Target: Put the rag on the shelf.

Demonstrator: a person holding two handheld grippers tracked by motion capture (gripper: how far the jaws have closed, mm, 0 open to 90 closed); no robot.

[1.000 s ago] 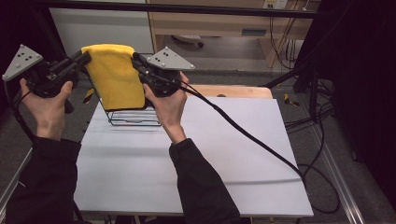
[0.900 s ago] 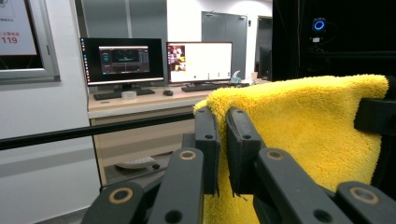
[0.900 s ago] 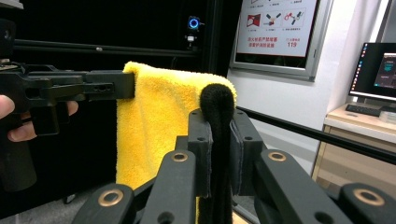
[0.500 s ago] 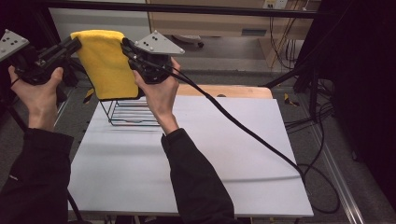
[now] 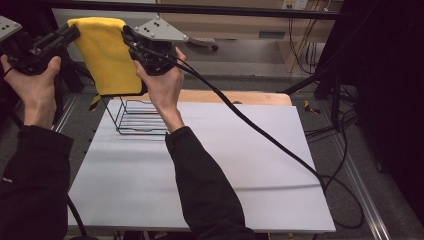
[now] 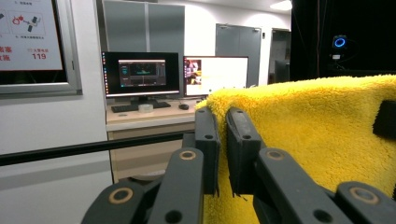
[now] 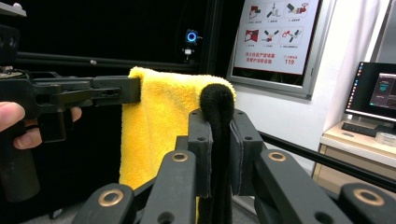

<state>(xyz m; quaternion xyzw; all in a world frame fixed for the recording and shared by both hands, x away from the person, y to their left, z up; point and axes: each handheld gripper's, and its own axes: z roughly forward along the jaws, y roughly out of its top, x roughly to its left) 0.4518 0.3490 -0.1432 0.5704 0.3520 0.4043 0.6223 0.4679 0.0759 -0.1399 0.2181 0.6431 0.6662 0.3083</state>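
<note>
Yellow microfibre towel stretched high above wire rack, left gripper and right gripper each clamped on a top corner. Risk: shallow pinch slipping, dropping one corner.

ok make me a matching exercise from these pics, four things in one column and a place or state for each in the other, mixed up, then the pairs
Things:
1. yellow towel
2. wire rack
3. left tool
4. black cable

Places or states:
a. stands on the white table, below the towel
b. trails from the right tool across the table and off its right side
c. hangs in the air, stretched between both tools
d. shut on the towel's upper left corner

Pairs: 1-c, 2-a, 3-d, 4-b
</note>
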